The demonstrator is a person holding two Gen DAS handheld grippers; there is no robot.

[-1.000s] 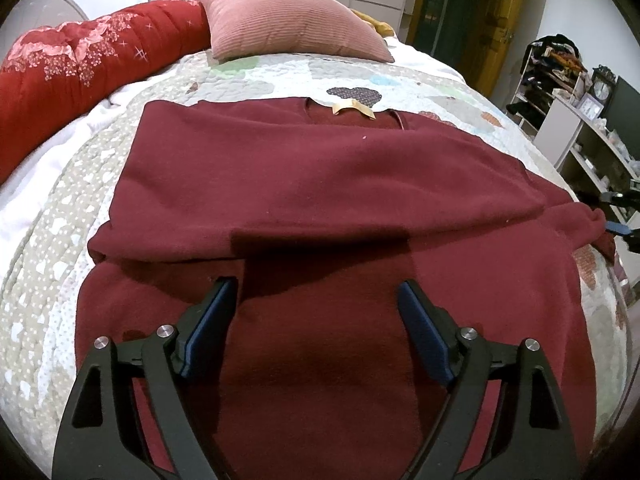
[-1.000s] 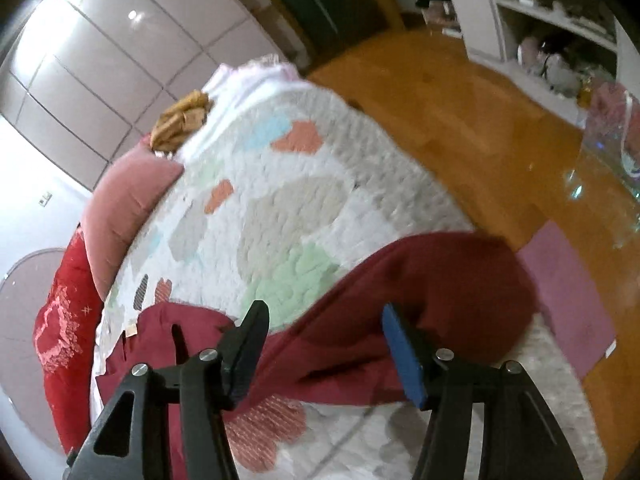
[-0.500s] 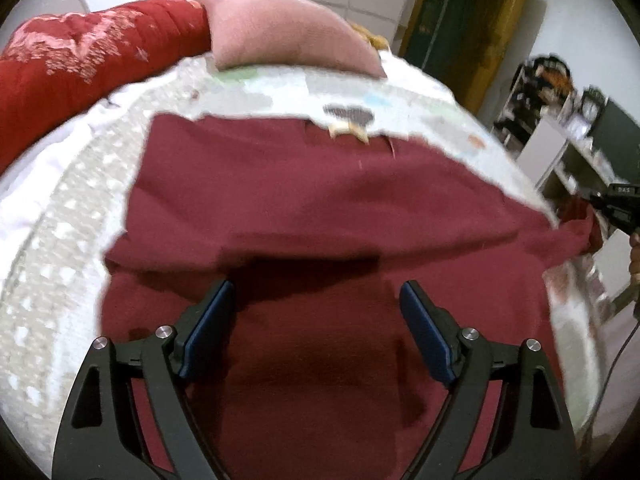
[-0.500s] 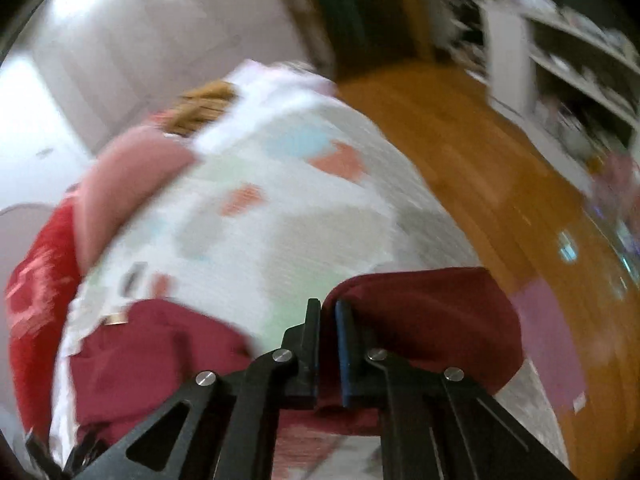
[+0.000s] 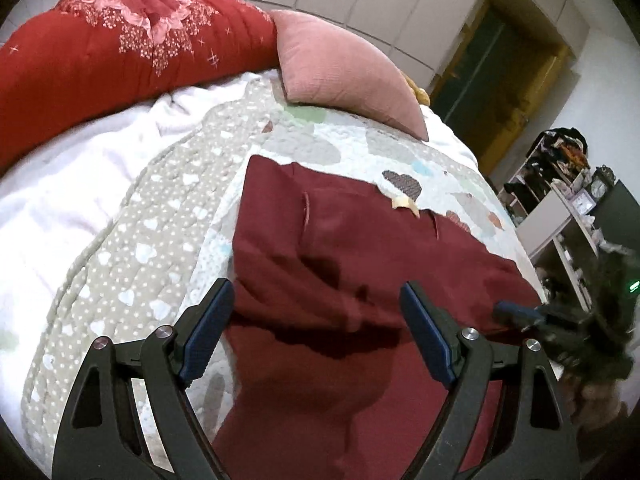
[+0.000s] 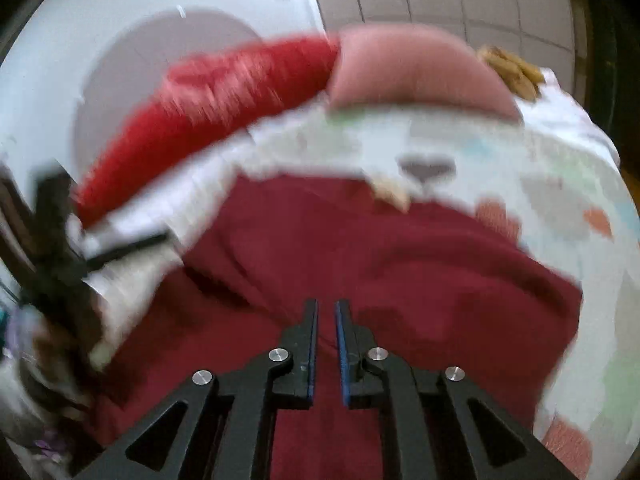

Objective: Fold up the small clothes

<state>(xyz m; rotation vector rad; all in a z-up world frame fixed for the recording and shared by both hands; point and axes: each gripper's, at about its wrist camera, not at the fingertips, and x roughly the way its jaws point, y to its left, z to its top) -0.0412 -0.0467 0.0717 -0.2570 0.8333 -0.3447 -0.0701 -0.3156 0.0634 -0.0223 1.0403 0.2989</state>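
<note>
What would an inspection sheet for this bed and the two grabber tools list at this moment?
Surface: quilt with hearts on a bed.
Job's things: dark red sweater, spread out, one part folded over.
Clutter: pink pillow, red blanket.
Grippers: left gripper open above the sweater; right gripper nearly closed, blurred, so a hold on the cloth is unclear.
Cables: nothing seen.
Surroundings: shelves, doorway.

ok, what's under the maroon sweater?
The maroon sweater lies on a patchwork quilt that shows around its left and far edges. The sweater is folded over itself, so its lower layers and the quilt beneath are covered. A tan neck label peeks out at the collar.
</note>
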